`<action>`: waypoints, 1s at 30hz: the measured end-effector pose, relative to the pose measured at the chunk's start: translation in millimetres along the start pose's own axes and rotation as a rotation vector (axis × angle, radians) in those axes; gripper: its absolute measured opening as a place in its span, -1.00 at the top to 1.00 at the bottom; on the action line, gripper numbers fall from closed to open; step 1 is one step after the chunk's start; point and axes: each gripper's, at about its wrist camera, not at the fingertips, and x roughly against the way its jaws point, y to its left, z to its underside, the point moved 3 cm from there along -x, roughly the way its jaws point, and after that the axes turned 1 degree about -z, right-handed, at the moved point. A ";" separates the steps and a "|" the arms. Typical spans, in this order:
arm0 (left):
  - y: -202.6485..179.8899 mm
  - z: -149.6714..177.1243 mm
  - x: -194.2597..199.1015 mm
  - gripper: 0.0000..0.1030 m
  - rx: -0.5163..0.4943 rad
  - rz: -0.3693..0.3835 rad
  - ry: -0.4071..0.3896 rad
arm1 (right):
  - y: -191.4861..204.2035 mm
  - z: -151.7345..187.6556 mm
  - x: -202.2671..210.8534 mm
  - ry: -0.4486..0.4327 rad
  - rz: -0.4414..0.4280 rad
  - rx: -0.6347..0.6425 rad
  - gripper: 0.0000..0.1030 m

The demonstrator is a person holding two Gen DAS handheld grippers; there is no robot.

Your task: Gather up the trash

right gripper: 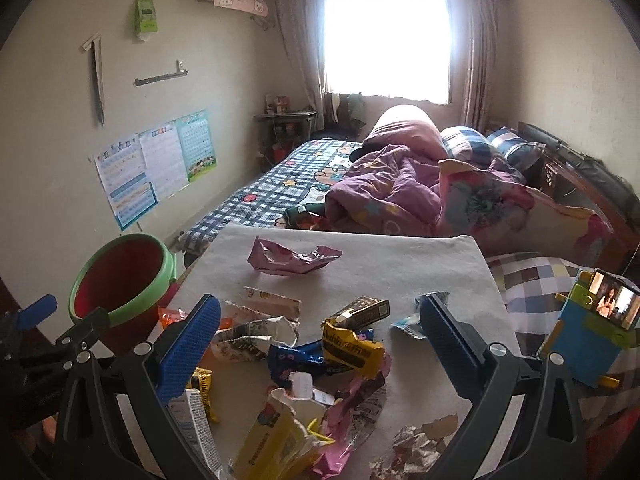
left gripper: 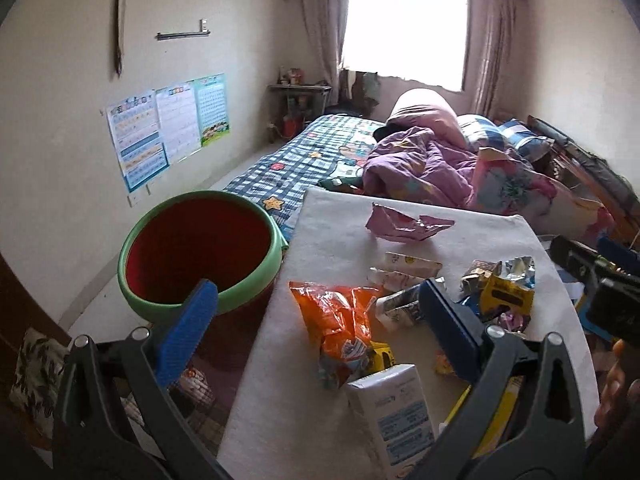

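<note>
Both your tongs hang spread and empty: the left gripper point(left gripper: 316, 308) over the orange wrapper point(left gripper: 336, 316), the right gripper point(right gripper: 320, 320) over the heap of wrappers point(right gripper: 320, 360). The red bucket point(left gripper: 196, 248) waits just left of the table point(left gripper: 332, 232), handy for 1 short carry.

Lettering on the yellow wrapper point(right gripper: 352, 350) is too blurred to read.

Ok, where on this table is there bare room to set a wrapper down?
Bare cloth runs along the table's far edge to either side of the purple wrapper, and on the left strip by the red bin. The near centre is crowded: orange bag, yellow wrapper, white carton.
</note>
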 end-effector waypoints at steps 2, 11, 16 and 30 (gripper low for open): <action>1.8 -0.5 2.2 -0.92 -0.006 0.012 -0.006 | 1.5 1.4 -0.4 0.006 0.000 -0.001 -0.86; -2.2 8.9 0.3 -0.92 0.008 -0.048 -0.017 | -15.8 12.8 -1.5 0.022 -0.006 -0.003 -0.86; -12.6 15.6 1.3 -0.92 0.017 -0.036 0.017 | -23.9 16.5 -7.4 0.055 -0.025 0.012 -0.86; -38.3 26.4 5.7 -0.87 0.019 -0.020 0.063 | -46.9 10.6 -0.5 0.031 -0.058 0.012 -0.87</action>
